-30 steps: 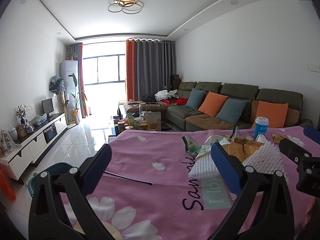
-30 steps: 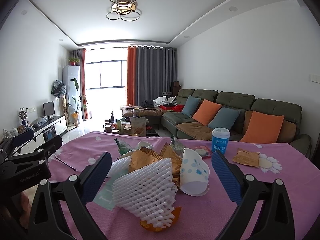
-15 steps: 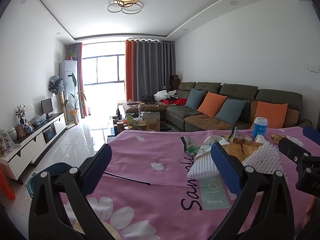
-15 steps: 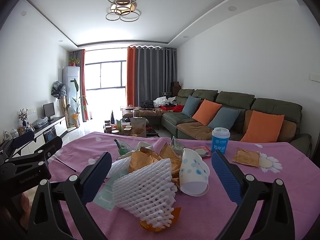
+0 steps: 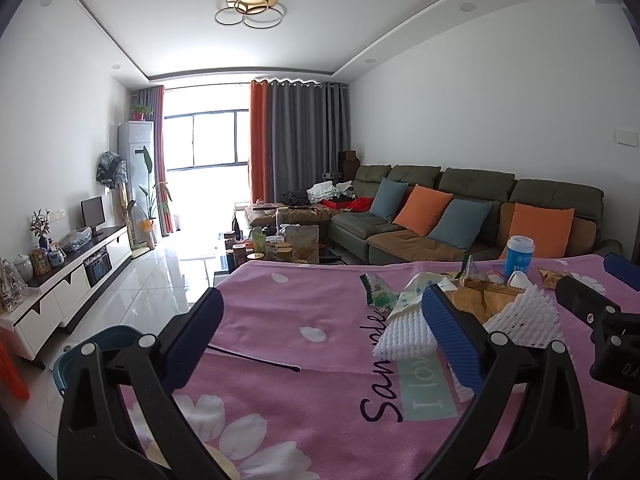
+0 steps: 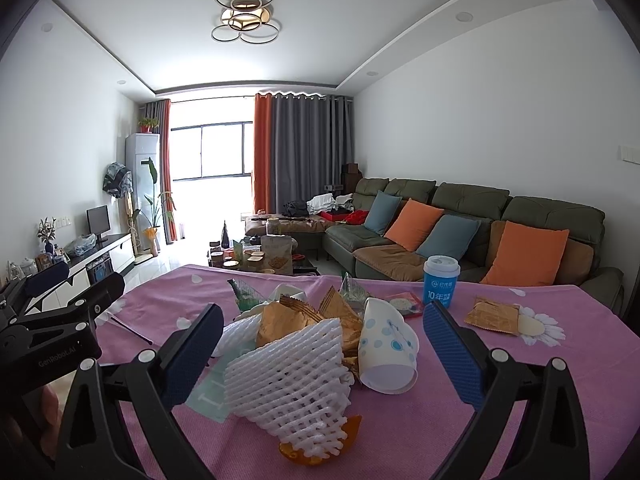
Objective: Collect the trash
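A heap of trash lies on the pink flowered tablecloth (image 6: pixel 500 420): white foam fruit netting (image 6: pixel 288 376), brown snack wrappers (image 6: pixel 288 316), a tipped white cup with blue dots (image 6: pixel 386 350), a green wrapper (image 6: pixel 244 296) and orange peel (image 6: pixel 316 446). A blue paper cup (image 6: pixel 440 282) stands behind it, and a brown packet (image 6: pixel 494 314) lies to the right. My right gripper (image 6: pixel 320 352) is open and empty, just in front of the heap. My left gripper (image 5: pixel 324 336) is open and empty, left of the heap (image 5: pixel 472 312), above a thin black stick (image 5: pixel 252 358).
A blue bin (image 5: pixel 100 350) stands on the floor beside the table's left edge. Beyond the table are a cluttered coffee table (image 5: pixel 276 246), a green sofa (image 5: pixel 460 216) with cushions and a white TV cabinet (image 5: pixel 60 284). The tiled floor is open at left.
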Available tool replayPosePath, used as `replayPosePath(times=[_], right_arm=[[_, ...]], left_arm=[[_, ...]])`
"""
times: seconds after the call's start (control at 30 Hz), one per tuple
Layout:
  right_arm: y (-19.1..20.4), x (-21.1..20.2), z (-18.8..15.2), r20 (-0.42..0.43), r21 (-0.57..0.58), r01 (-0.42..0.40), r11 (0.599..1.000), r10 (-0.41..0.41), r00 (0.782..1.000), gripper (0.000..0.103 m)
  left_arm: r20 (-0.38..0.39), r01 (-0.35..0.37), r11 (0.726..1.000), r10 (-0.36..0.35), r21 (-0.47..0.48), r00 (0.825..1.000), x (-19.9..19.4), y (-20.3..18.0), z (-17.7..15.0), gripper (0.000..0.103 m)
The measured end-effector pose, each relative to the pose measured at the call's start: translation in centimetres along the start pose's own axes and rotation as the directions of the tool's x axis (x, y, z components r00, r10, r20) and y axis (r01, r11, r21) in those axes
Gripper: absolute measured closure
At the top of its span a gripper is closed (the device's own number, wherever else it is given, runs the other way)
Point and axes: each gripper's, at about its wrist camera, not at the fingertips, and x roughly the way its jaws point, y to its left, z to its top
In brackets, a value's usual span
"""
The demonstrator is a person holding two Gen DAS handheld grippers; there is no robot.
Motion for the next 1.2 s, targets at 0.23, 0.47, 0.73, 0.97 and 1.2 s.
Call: replayPosePath(times=[0.23,0.47,0.73,0.97,1.2], right_arm=[[-0.04,0.05,-0.01,-0.002,0.000,0.000,1.000,0.000,1.000,0.007],[-0.04,0.04,0.00,-0.003,0.001,-0.002,1.000,0.002,1.000,0.007],[-0.20,0.19,-0.11,-0.015,0.005,-0.009,1.000,0.009,1.000,0.007],[-0.38,0.40,-0.06,-0.020,0.009,-0.015,1.000,0.015,1.000,0.007],[-0.75,0.68,-0.21,-0.036,0.018,-0.023,1.000,0.024,0.999,0.007]], left_arm=[[0.000,0.003,1.000,-0.003,-0.003,1.000,-0.05,0.00,0.05,0.005],[-0.001,0.006,1.000,-0.006,-0.004,1.000,-0.14,0.07,0.16,0.005],[-0.003,0.010,1.000,-0.010,-0.005,1.000,0.07,0.06,0.15,0.005],[-0.008,0.015,1.000,-0.015,-0.006,1.000,0.34,-0.12,-0.04,0.005],[-0.038,0.042,0.999,-0.042,-0.008,0.998,0.68,0.04,-0.56,0.005]])
